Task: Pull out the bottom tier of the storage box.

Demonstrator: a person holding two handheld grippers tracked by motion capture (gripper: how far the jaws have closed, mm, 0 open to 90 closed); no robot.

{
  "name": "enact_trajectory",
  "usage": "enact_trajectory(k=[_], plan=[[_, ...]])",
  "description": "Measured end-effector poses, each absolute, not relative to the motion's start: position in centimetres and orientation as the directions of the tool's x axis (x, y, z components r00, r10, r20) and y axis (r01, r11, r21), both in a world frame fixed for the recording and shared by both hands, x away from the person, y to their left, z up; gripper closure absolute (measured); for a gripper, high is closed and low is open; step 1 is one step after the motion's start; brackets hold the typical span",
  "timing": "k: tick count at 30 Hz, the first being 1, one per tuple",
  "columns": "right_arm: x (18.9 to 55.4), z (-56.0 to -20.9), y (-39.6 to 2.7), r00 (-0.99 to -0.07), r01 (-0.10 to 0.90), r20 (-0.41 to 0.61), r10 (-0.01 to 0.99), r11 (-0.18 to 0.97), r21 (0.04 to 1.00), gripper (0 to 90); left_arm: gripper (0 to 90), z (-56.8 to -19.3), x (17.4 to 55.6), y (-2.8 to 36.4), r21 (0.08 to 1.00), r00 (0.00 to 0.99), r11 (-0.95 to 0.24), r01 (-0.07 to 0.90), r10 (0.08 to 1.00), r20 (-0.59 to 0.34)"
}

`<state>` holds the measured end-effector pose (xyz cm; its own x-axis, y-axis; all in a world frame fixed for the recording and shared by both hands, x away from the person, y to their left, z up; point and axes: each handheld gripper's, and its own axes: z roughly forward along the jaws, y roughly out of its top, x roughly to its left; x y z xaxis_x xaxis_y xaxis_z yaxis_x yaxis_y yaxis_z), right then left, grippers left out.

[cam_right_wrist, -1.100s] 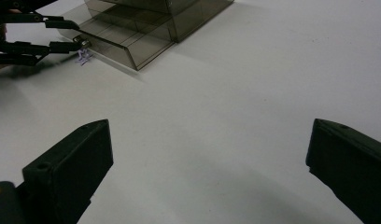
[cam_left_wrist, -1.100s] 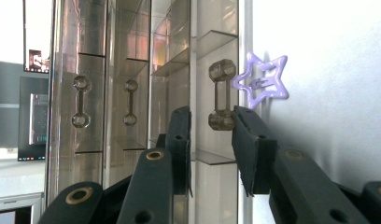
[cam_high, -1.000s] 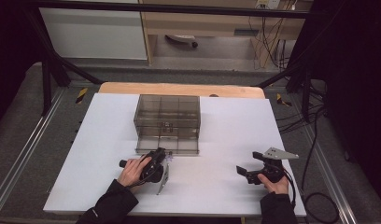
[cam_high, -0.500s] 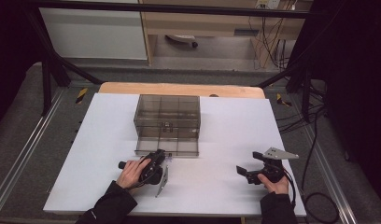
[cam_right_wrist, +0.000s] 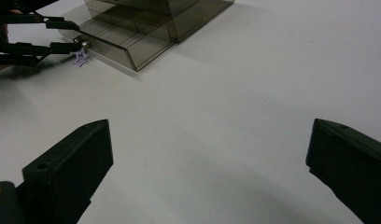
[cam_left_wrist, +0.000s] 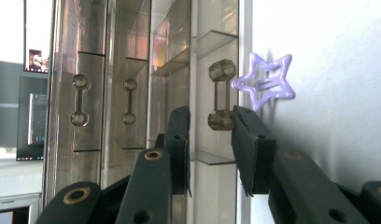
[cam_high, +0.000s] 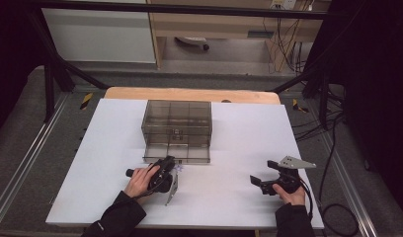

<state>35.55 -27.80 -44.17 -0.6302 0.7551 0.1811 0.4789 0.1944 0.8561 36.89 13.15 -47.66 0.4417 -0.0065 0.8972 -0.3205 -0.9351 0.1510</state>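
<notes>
My left gripper (cam_left_wrist: 209, 140) straddles the pulled-out drawer's handle (cam_left_wrist: 221, 94), jaws not pinching — purple star clip (cam_left_wrist: 265, 86) lies just beside it, undelivered; right gripper (cam_right_wrist: 209, 172) spread wide.

The white table (cam_high: 239, 148) bears a smoky drawer cabinet (cam_high: 177, 123); a purple star clip (cam_left_wrist: 264, 84) beside it.

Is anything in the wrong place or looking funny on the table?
Yes. A small purple star-shaped hair clip lies loose on the white table, just outside the smoky clear plastic drawer cabinet. The cabinet's bottom drawer is pulled out, and the left gripper has its jaws around the drawer's handle.
</notes>
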Motion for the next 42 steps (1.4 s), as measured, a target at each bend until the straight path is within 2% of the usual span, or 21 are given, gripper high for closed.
enact_trajectory(k=[10,19,28,35,42], plan=[[35.6,-44.2,-27.8,-0.631,0.479,0.18,0.754,0.196,0.856,1.3,66.6,-47.5,37.0,13.2,0.191,0.464,-0.934,-0.302,0.031,0.885],[35.6,-44.2,-27.8,-0.632,0.477,0.179,0.754,0.196,0.857,1.3,55.7,-46.0,36.3,14.1,0.317,0.516,-0.912,-0.261,0.146,0.844],[35.6,-44.2,-27.8,-0.632,0.481,0.181,0.754,0.197,0.854,1.3,45.1,-45.3,35.7,15.6,0.469,0.615,-0.87,-0.153,0.288,0.734],[35.6,-44.2,-27.8,-0.632,0.481,0.182,0.753,0.196,0.855,1.3,31.0,-45.1,35.5,16.3,0.58,0.67,-0.814,-0.039,0.409,0.619],[35.5,-44.2,-27.8,-0.632,0.481,0.183,0.753,0.196,0.855,1.3,18.3,-45.0,35.5,16.8,0.643,0.704,-0.763,0.063,0.491,0.513]])
